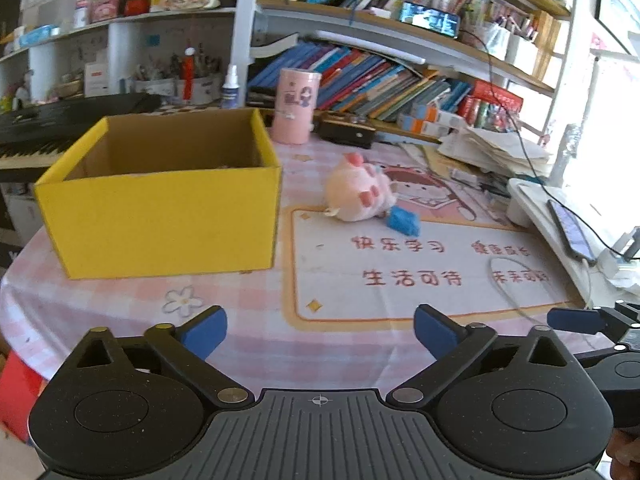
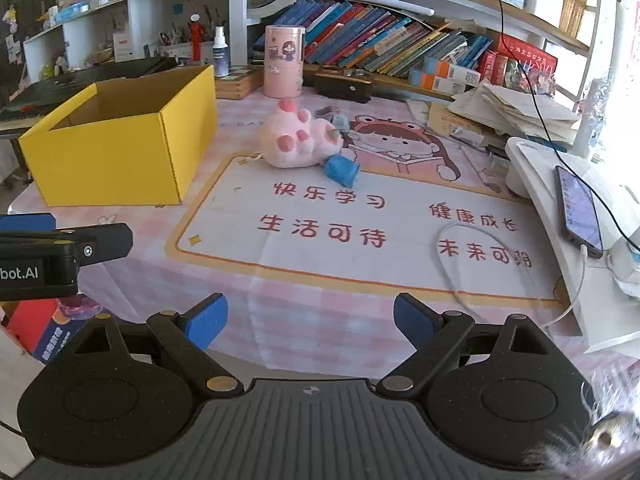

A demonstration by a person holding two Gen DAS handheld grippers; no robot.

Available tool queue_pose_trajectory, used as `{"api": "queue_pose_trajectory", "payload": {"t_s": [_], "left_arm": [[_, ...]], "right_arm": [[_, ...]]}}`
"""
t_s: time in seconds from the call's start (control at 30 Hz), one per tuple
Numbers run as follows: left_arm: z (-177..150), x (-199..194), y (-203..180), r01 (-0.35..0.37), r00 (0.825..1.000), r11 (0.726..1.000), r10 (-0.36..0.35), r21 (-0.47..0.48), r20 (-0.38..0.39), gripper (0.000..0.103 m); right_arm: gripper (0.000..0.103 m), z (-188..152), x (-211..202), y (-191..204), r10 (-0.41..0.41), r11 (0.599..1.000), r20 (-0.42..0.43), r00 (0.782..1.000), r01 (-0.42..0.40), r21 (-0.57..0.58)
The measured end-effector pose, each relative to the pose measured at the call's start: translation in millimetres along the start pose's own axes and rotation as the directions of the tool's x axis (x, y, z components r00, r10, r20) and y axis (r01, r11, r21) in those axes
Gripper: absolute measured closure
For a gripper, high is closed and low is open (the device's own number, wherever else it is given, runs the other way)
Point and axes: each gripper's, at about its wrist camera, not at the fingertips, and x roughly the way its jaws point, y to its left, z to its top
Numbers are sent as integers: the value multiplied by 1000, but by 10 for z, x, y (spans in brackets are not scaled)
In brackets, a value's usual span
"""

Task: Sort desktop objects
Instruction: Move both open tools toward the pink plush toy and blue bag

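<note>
A pink plush toy [image 1: 358, 190] [image 2: 298, 140] lies on its side on the pink desk mat [image 1: 400, 276] [image 2: 320, 248], with a small blue object [image 1: 403, 221] [image 2: 341, 170] touching it on the right. An open yellow cardboard box [image 1: 160, 216] [image 2: 116, 148] stands to the left; its inside is mostly hidden. My left gripper [image 1: 320, 330] hovers open over the near edge of the table, nothing between its fingers. My right gripper [image 2: 310, 322] is open and empty too, near the mat's front edge. Each gripper shows at the edge of the other's view.
A pink cylindrical tin [image 1: 295, 106] [image 2: 283, 62] and a black case [image 1: 348, 133] [image 2: 344, 84] stand behind the toy. A phone [image 2: 578, 210] on a white stand, with cables, fills the right side. Shelves of books rise at the back; a keyboard [image 1: 36, 136] lies far left.
</note>
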Motion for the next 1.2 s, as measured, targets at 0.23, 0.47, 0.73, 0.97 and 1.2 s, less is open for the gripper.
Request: {"api": "queue_pose_trajectory", "payload": {"t_s": [0.23,0.47,0.73,0.97,1.2], "left_arm": [[77,103,-122,33,999,999,-33,11,6,1],[112,236,-209,66,998,998,-66,12,-14,0],[142,337,-291,83,996,996,-82,27,-34,0],[174,380,-328,79,996,996,-78,31,-34,0],[277,489,-375,50,998,998,-49,25,-33,0]], "right_arm": [[13,63,65,-109,-11,1000,-3,1000,11,-5],[13,81,112,-229,-28,1000,-11,1000,28,12],[13,111,179,-344,-34,999,-15,999,34,35],[13,166,226,-371,-25,999,-13,1000,25,20],[13,245,330,-431,-14,1000,-22,1000,14,15]]}}
